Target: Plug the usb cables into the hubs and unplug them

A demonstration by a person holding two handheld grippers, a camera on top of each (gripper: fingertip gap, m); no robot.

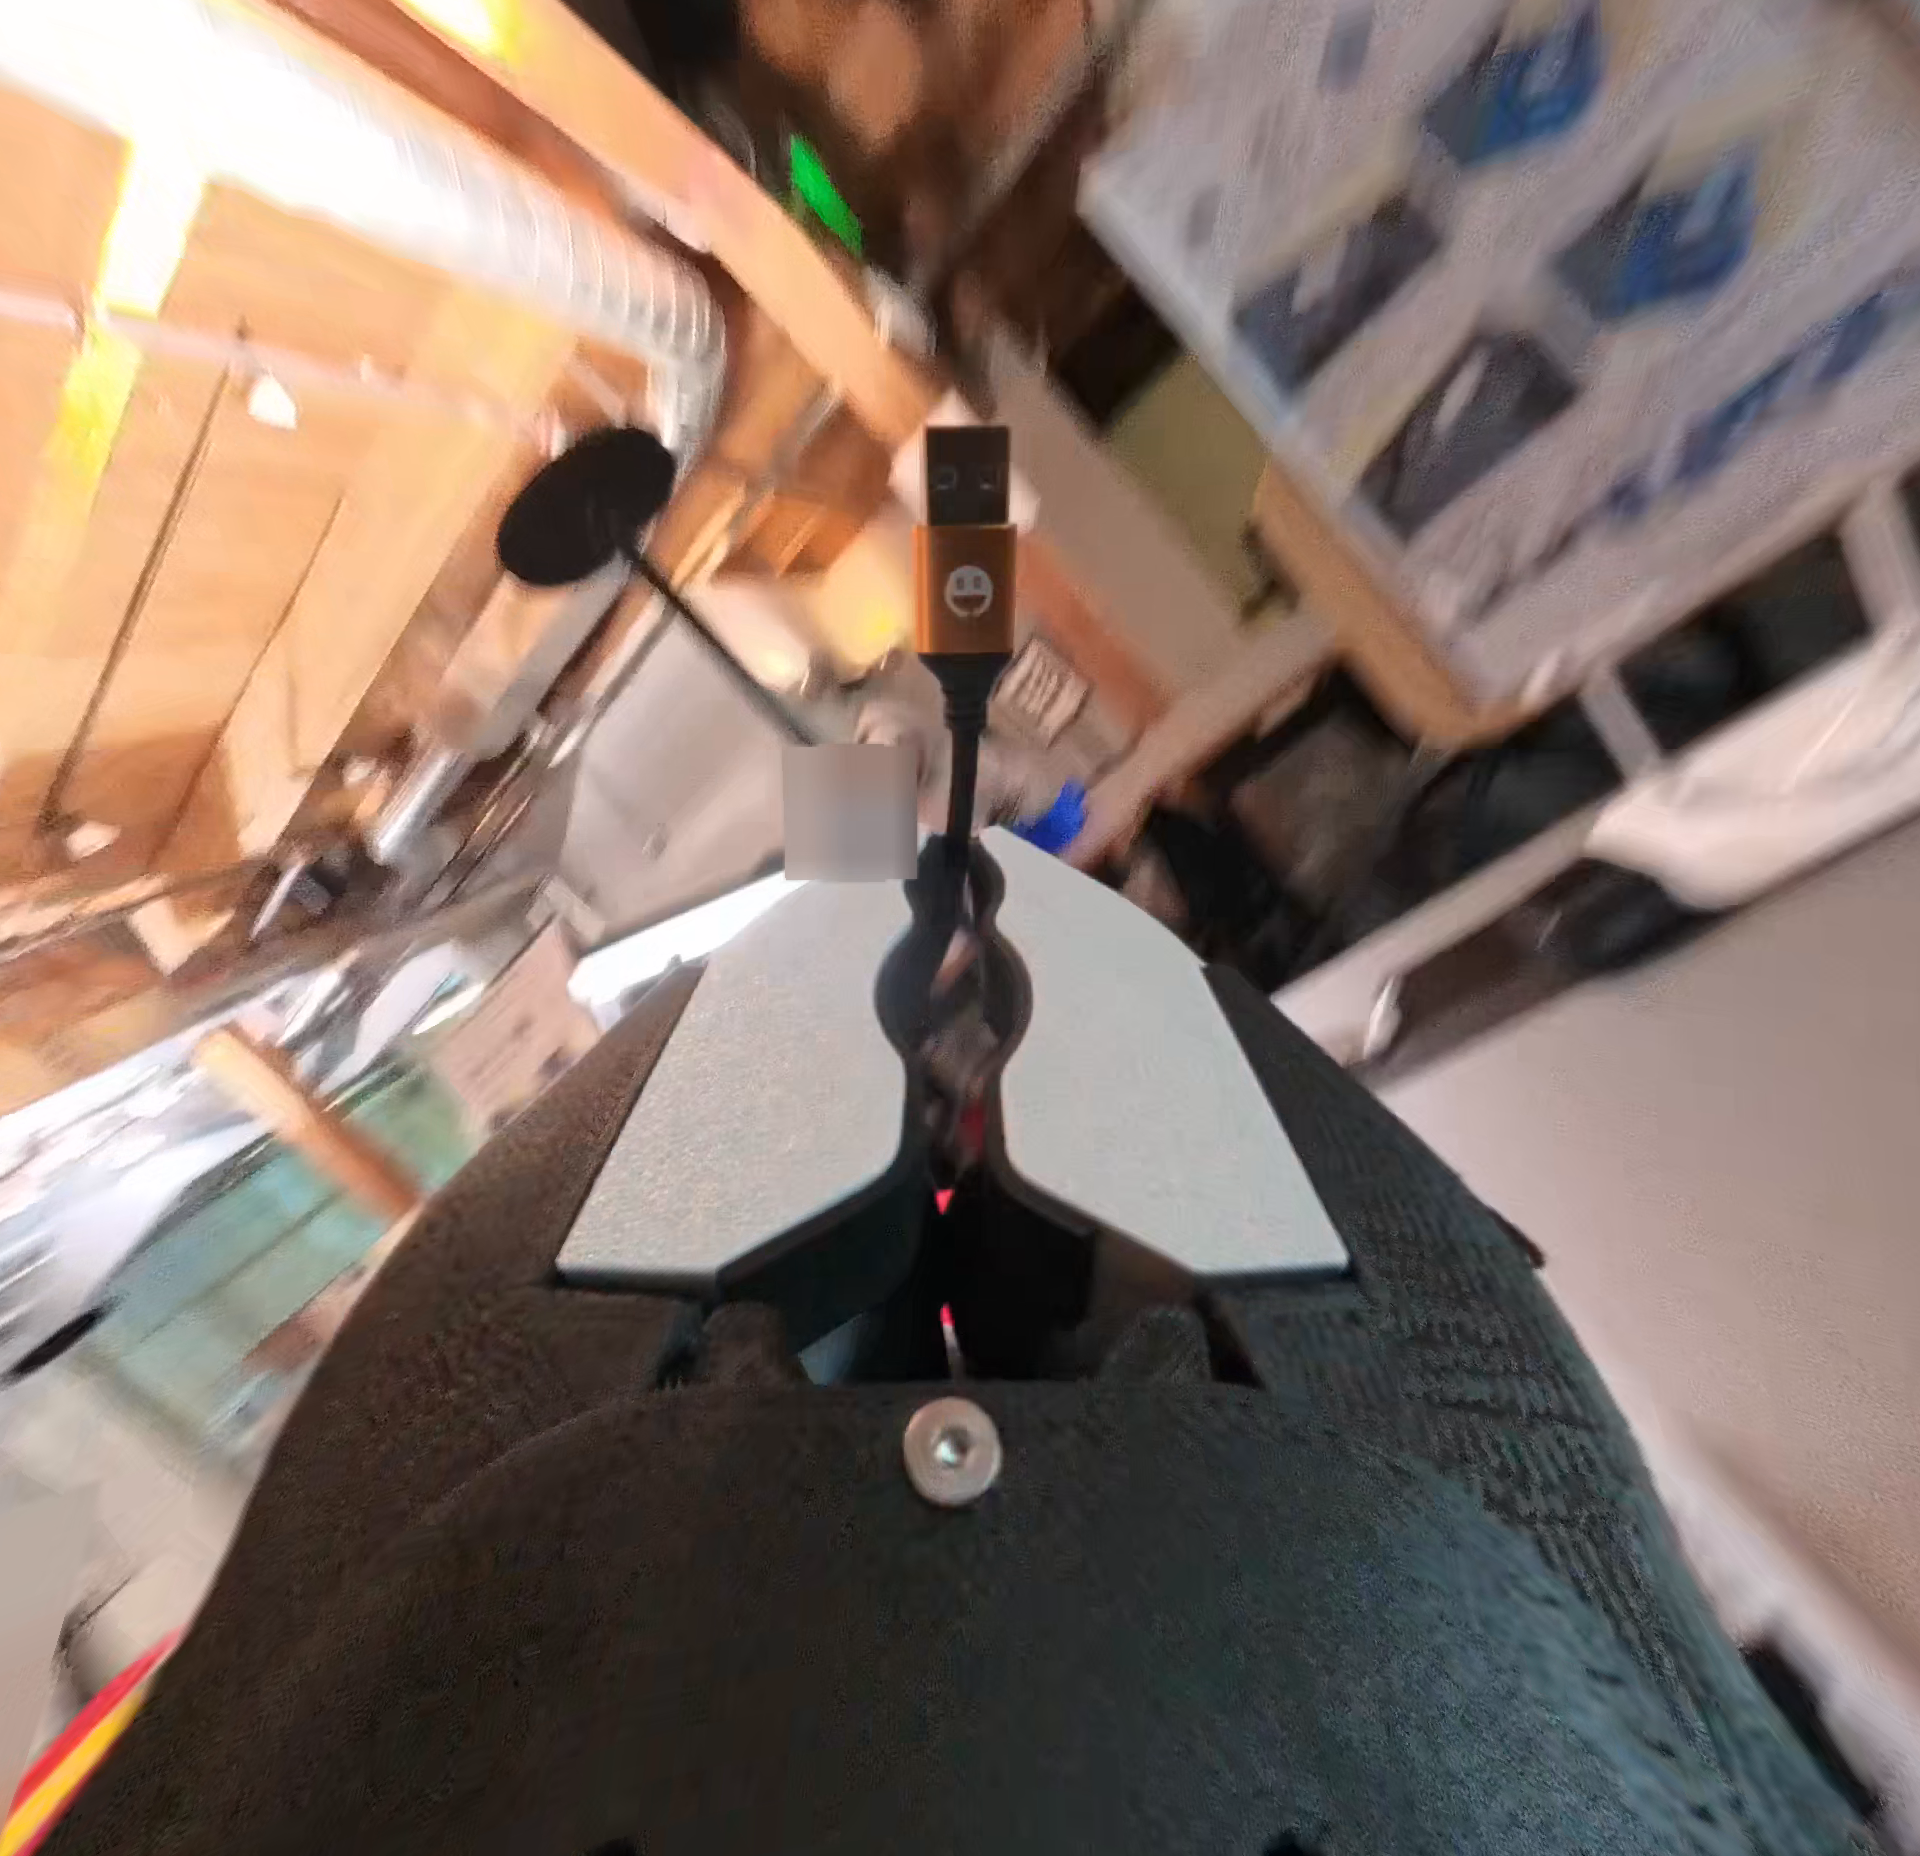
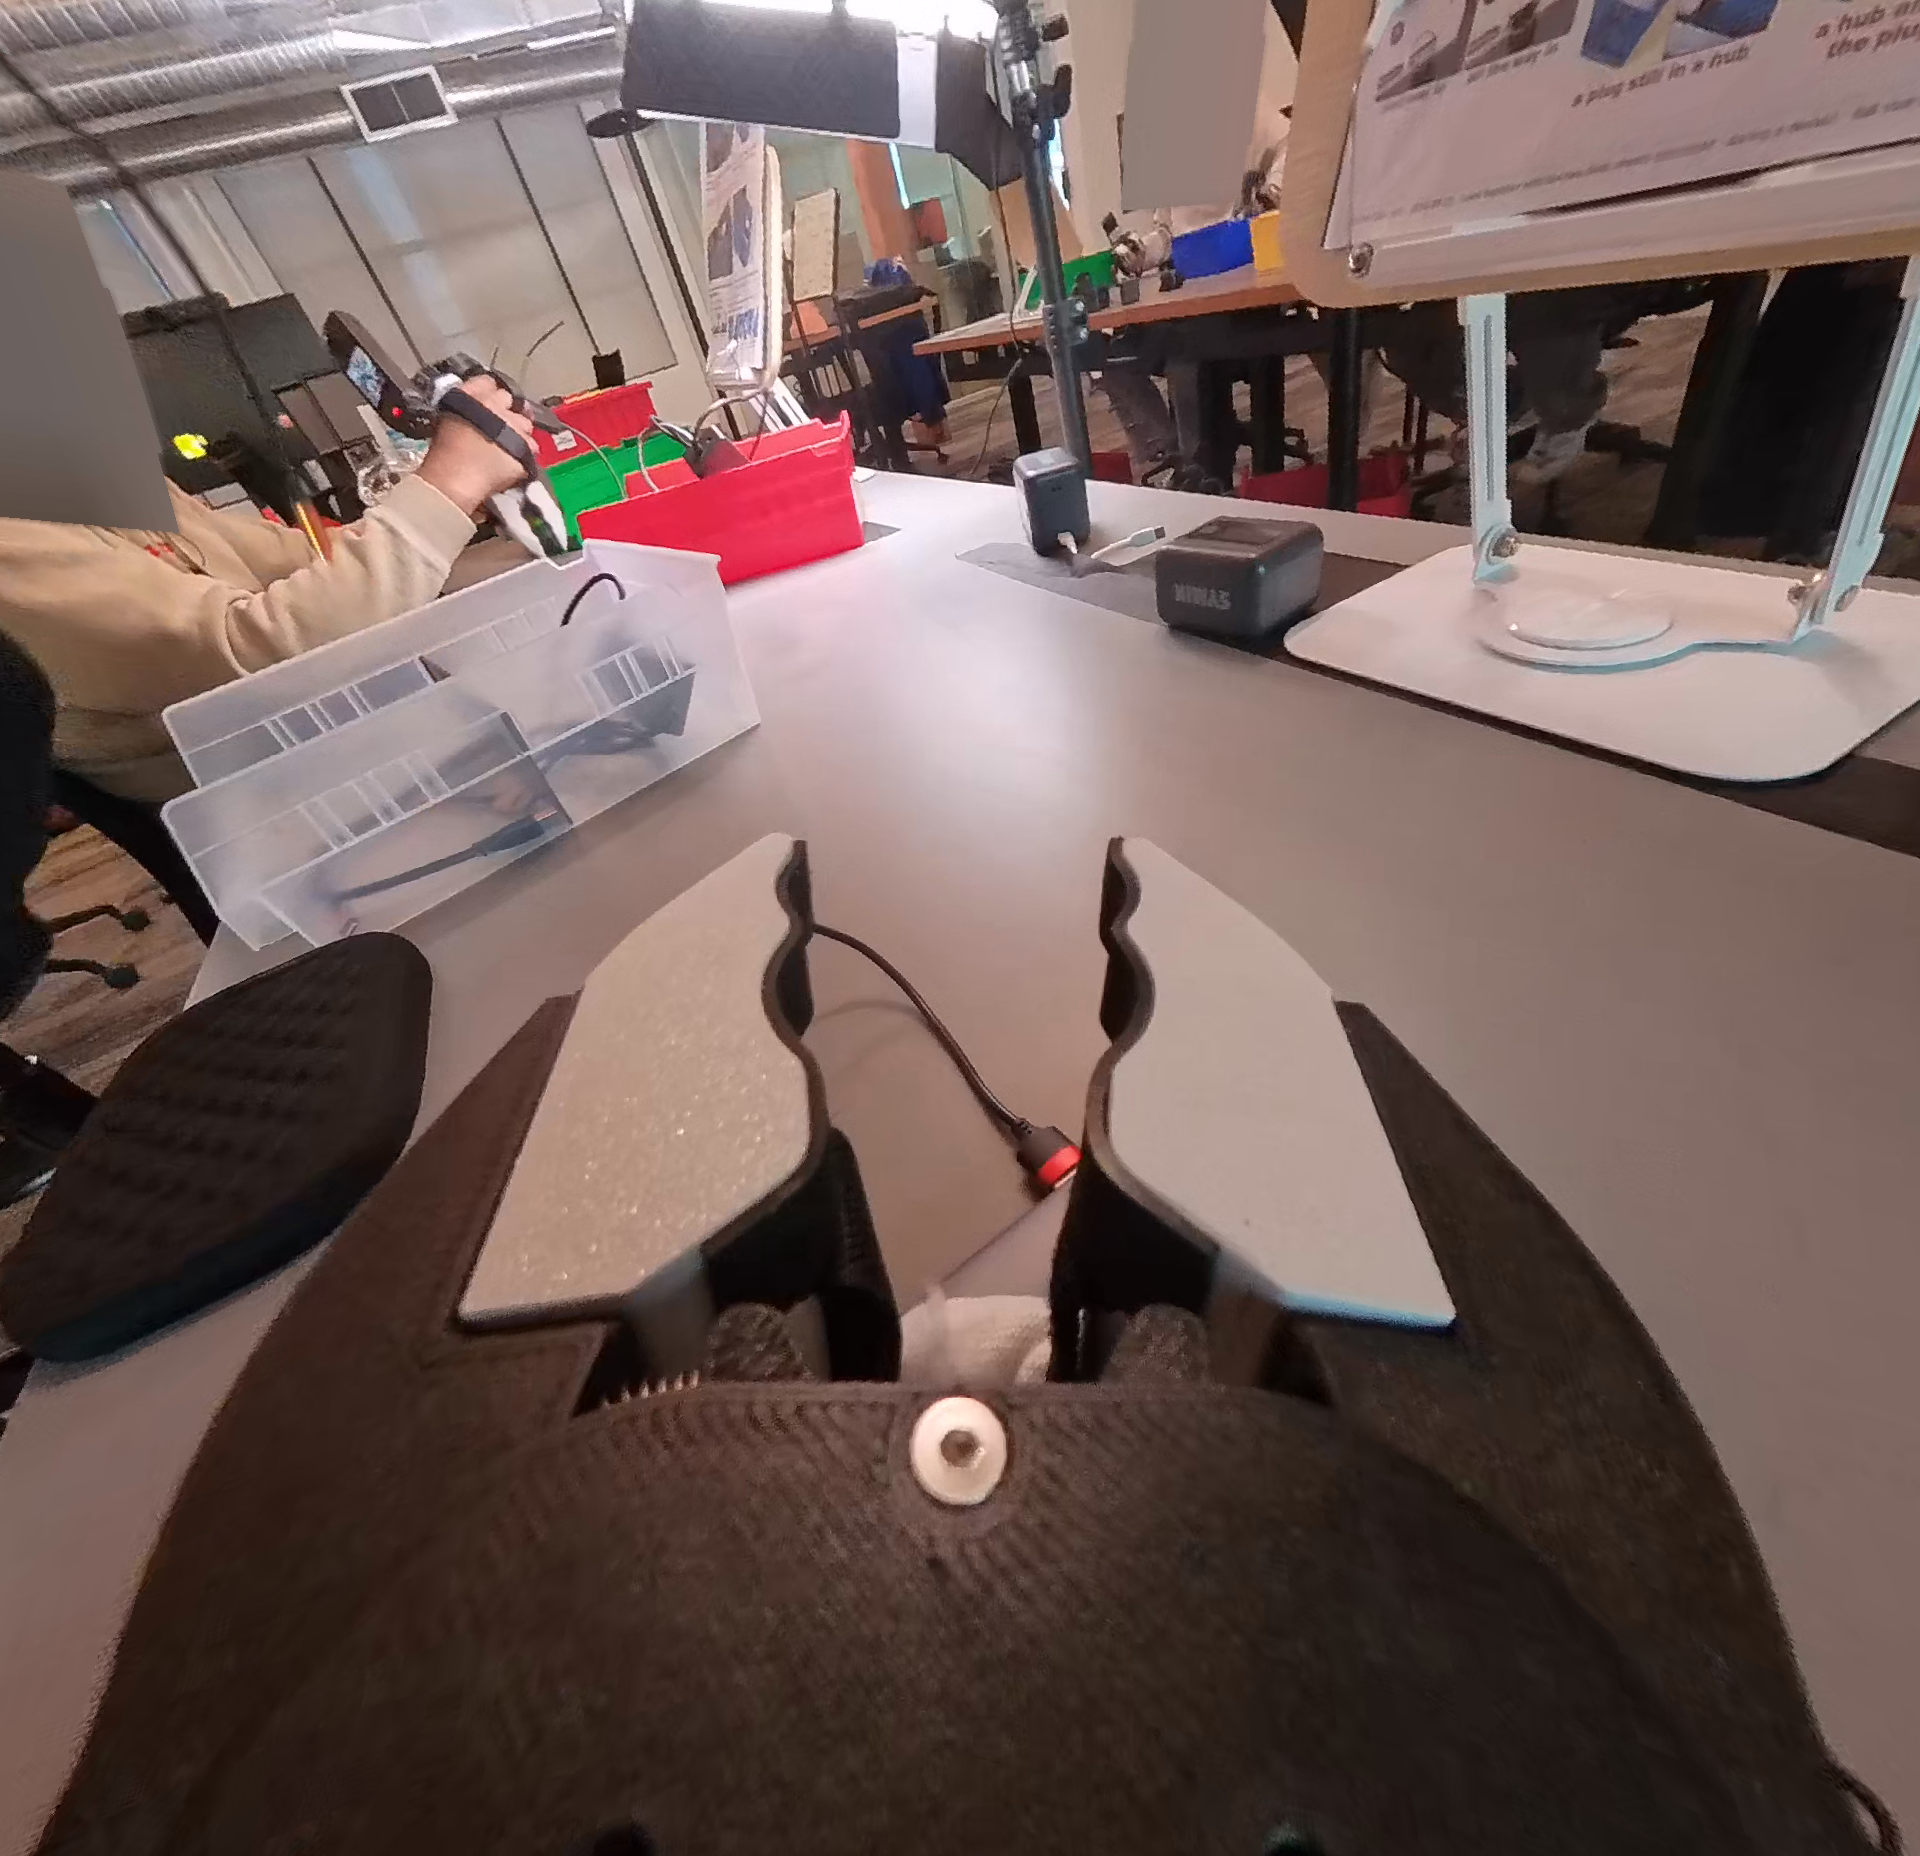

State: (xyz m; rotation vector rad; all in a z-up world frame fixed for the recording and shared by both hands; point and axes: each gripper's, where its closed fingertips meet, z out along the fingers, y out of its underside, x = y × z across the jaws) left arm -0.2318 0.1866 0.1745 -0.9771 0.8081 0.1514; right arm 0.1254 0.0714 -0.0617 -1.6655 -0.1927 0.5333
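Your left tongs [image 1: 961, 871] pinch the orange usb cable [image 1: 964, 591] behind its plug (regrip nearer); right tongs [image 2: 956, 876] hang spread over the tabletop [image 2: 1039, 746].

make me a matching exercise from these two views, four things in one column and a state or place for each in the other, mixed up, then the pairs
Things:
1. left gripper
2. right gripper
3. orange USB plug
4. red-collared cable end

States or places:
A. lying on the grey table
B. jaws apart, holding nothing
C. sticking up past the fingertips, in the air
D. jaws closed on a black cable

Pairs: 1-D, 2-B, 3-C, 4-A
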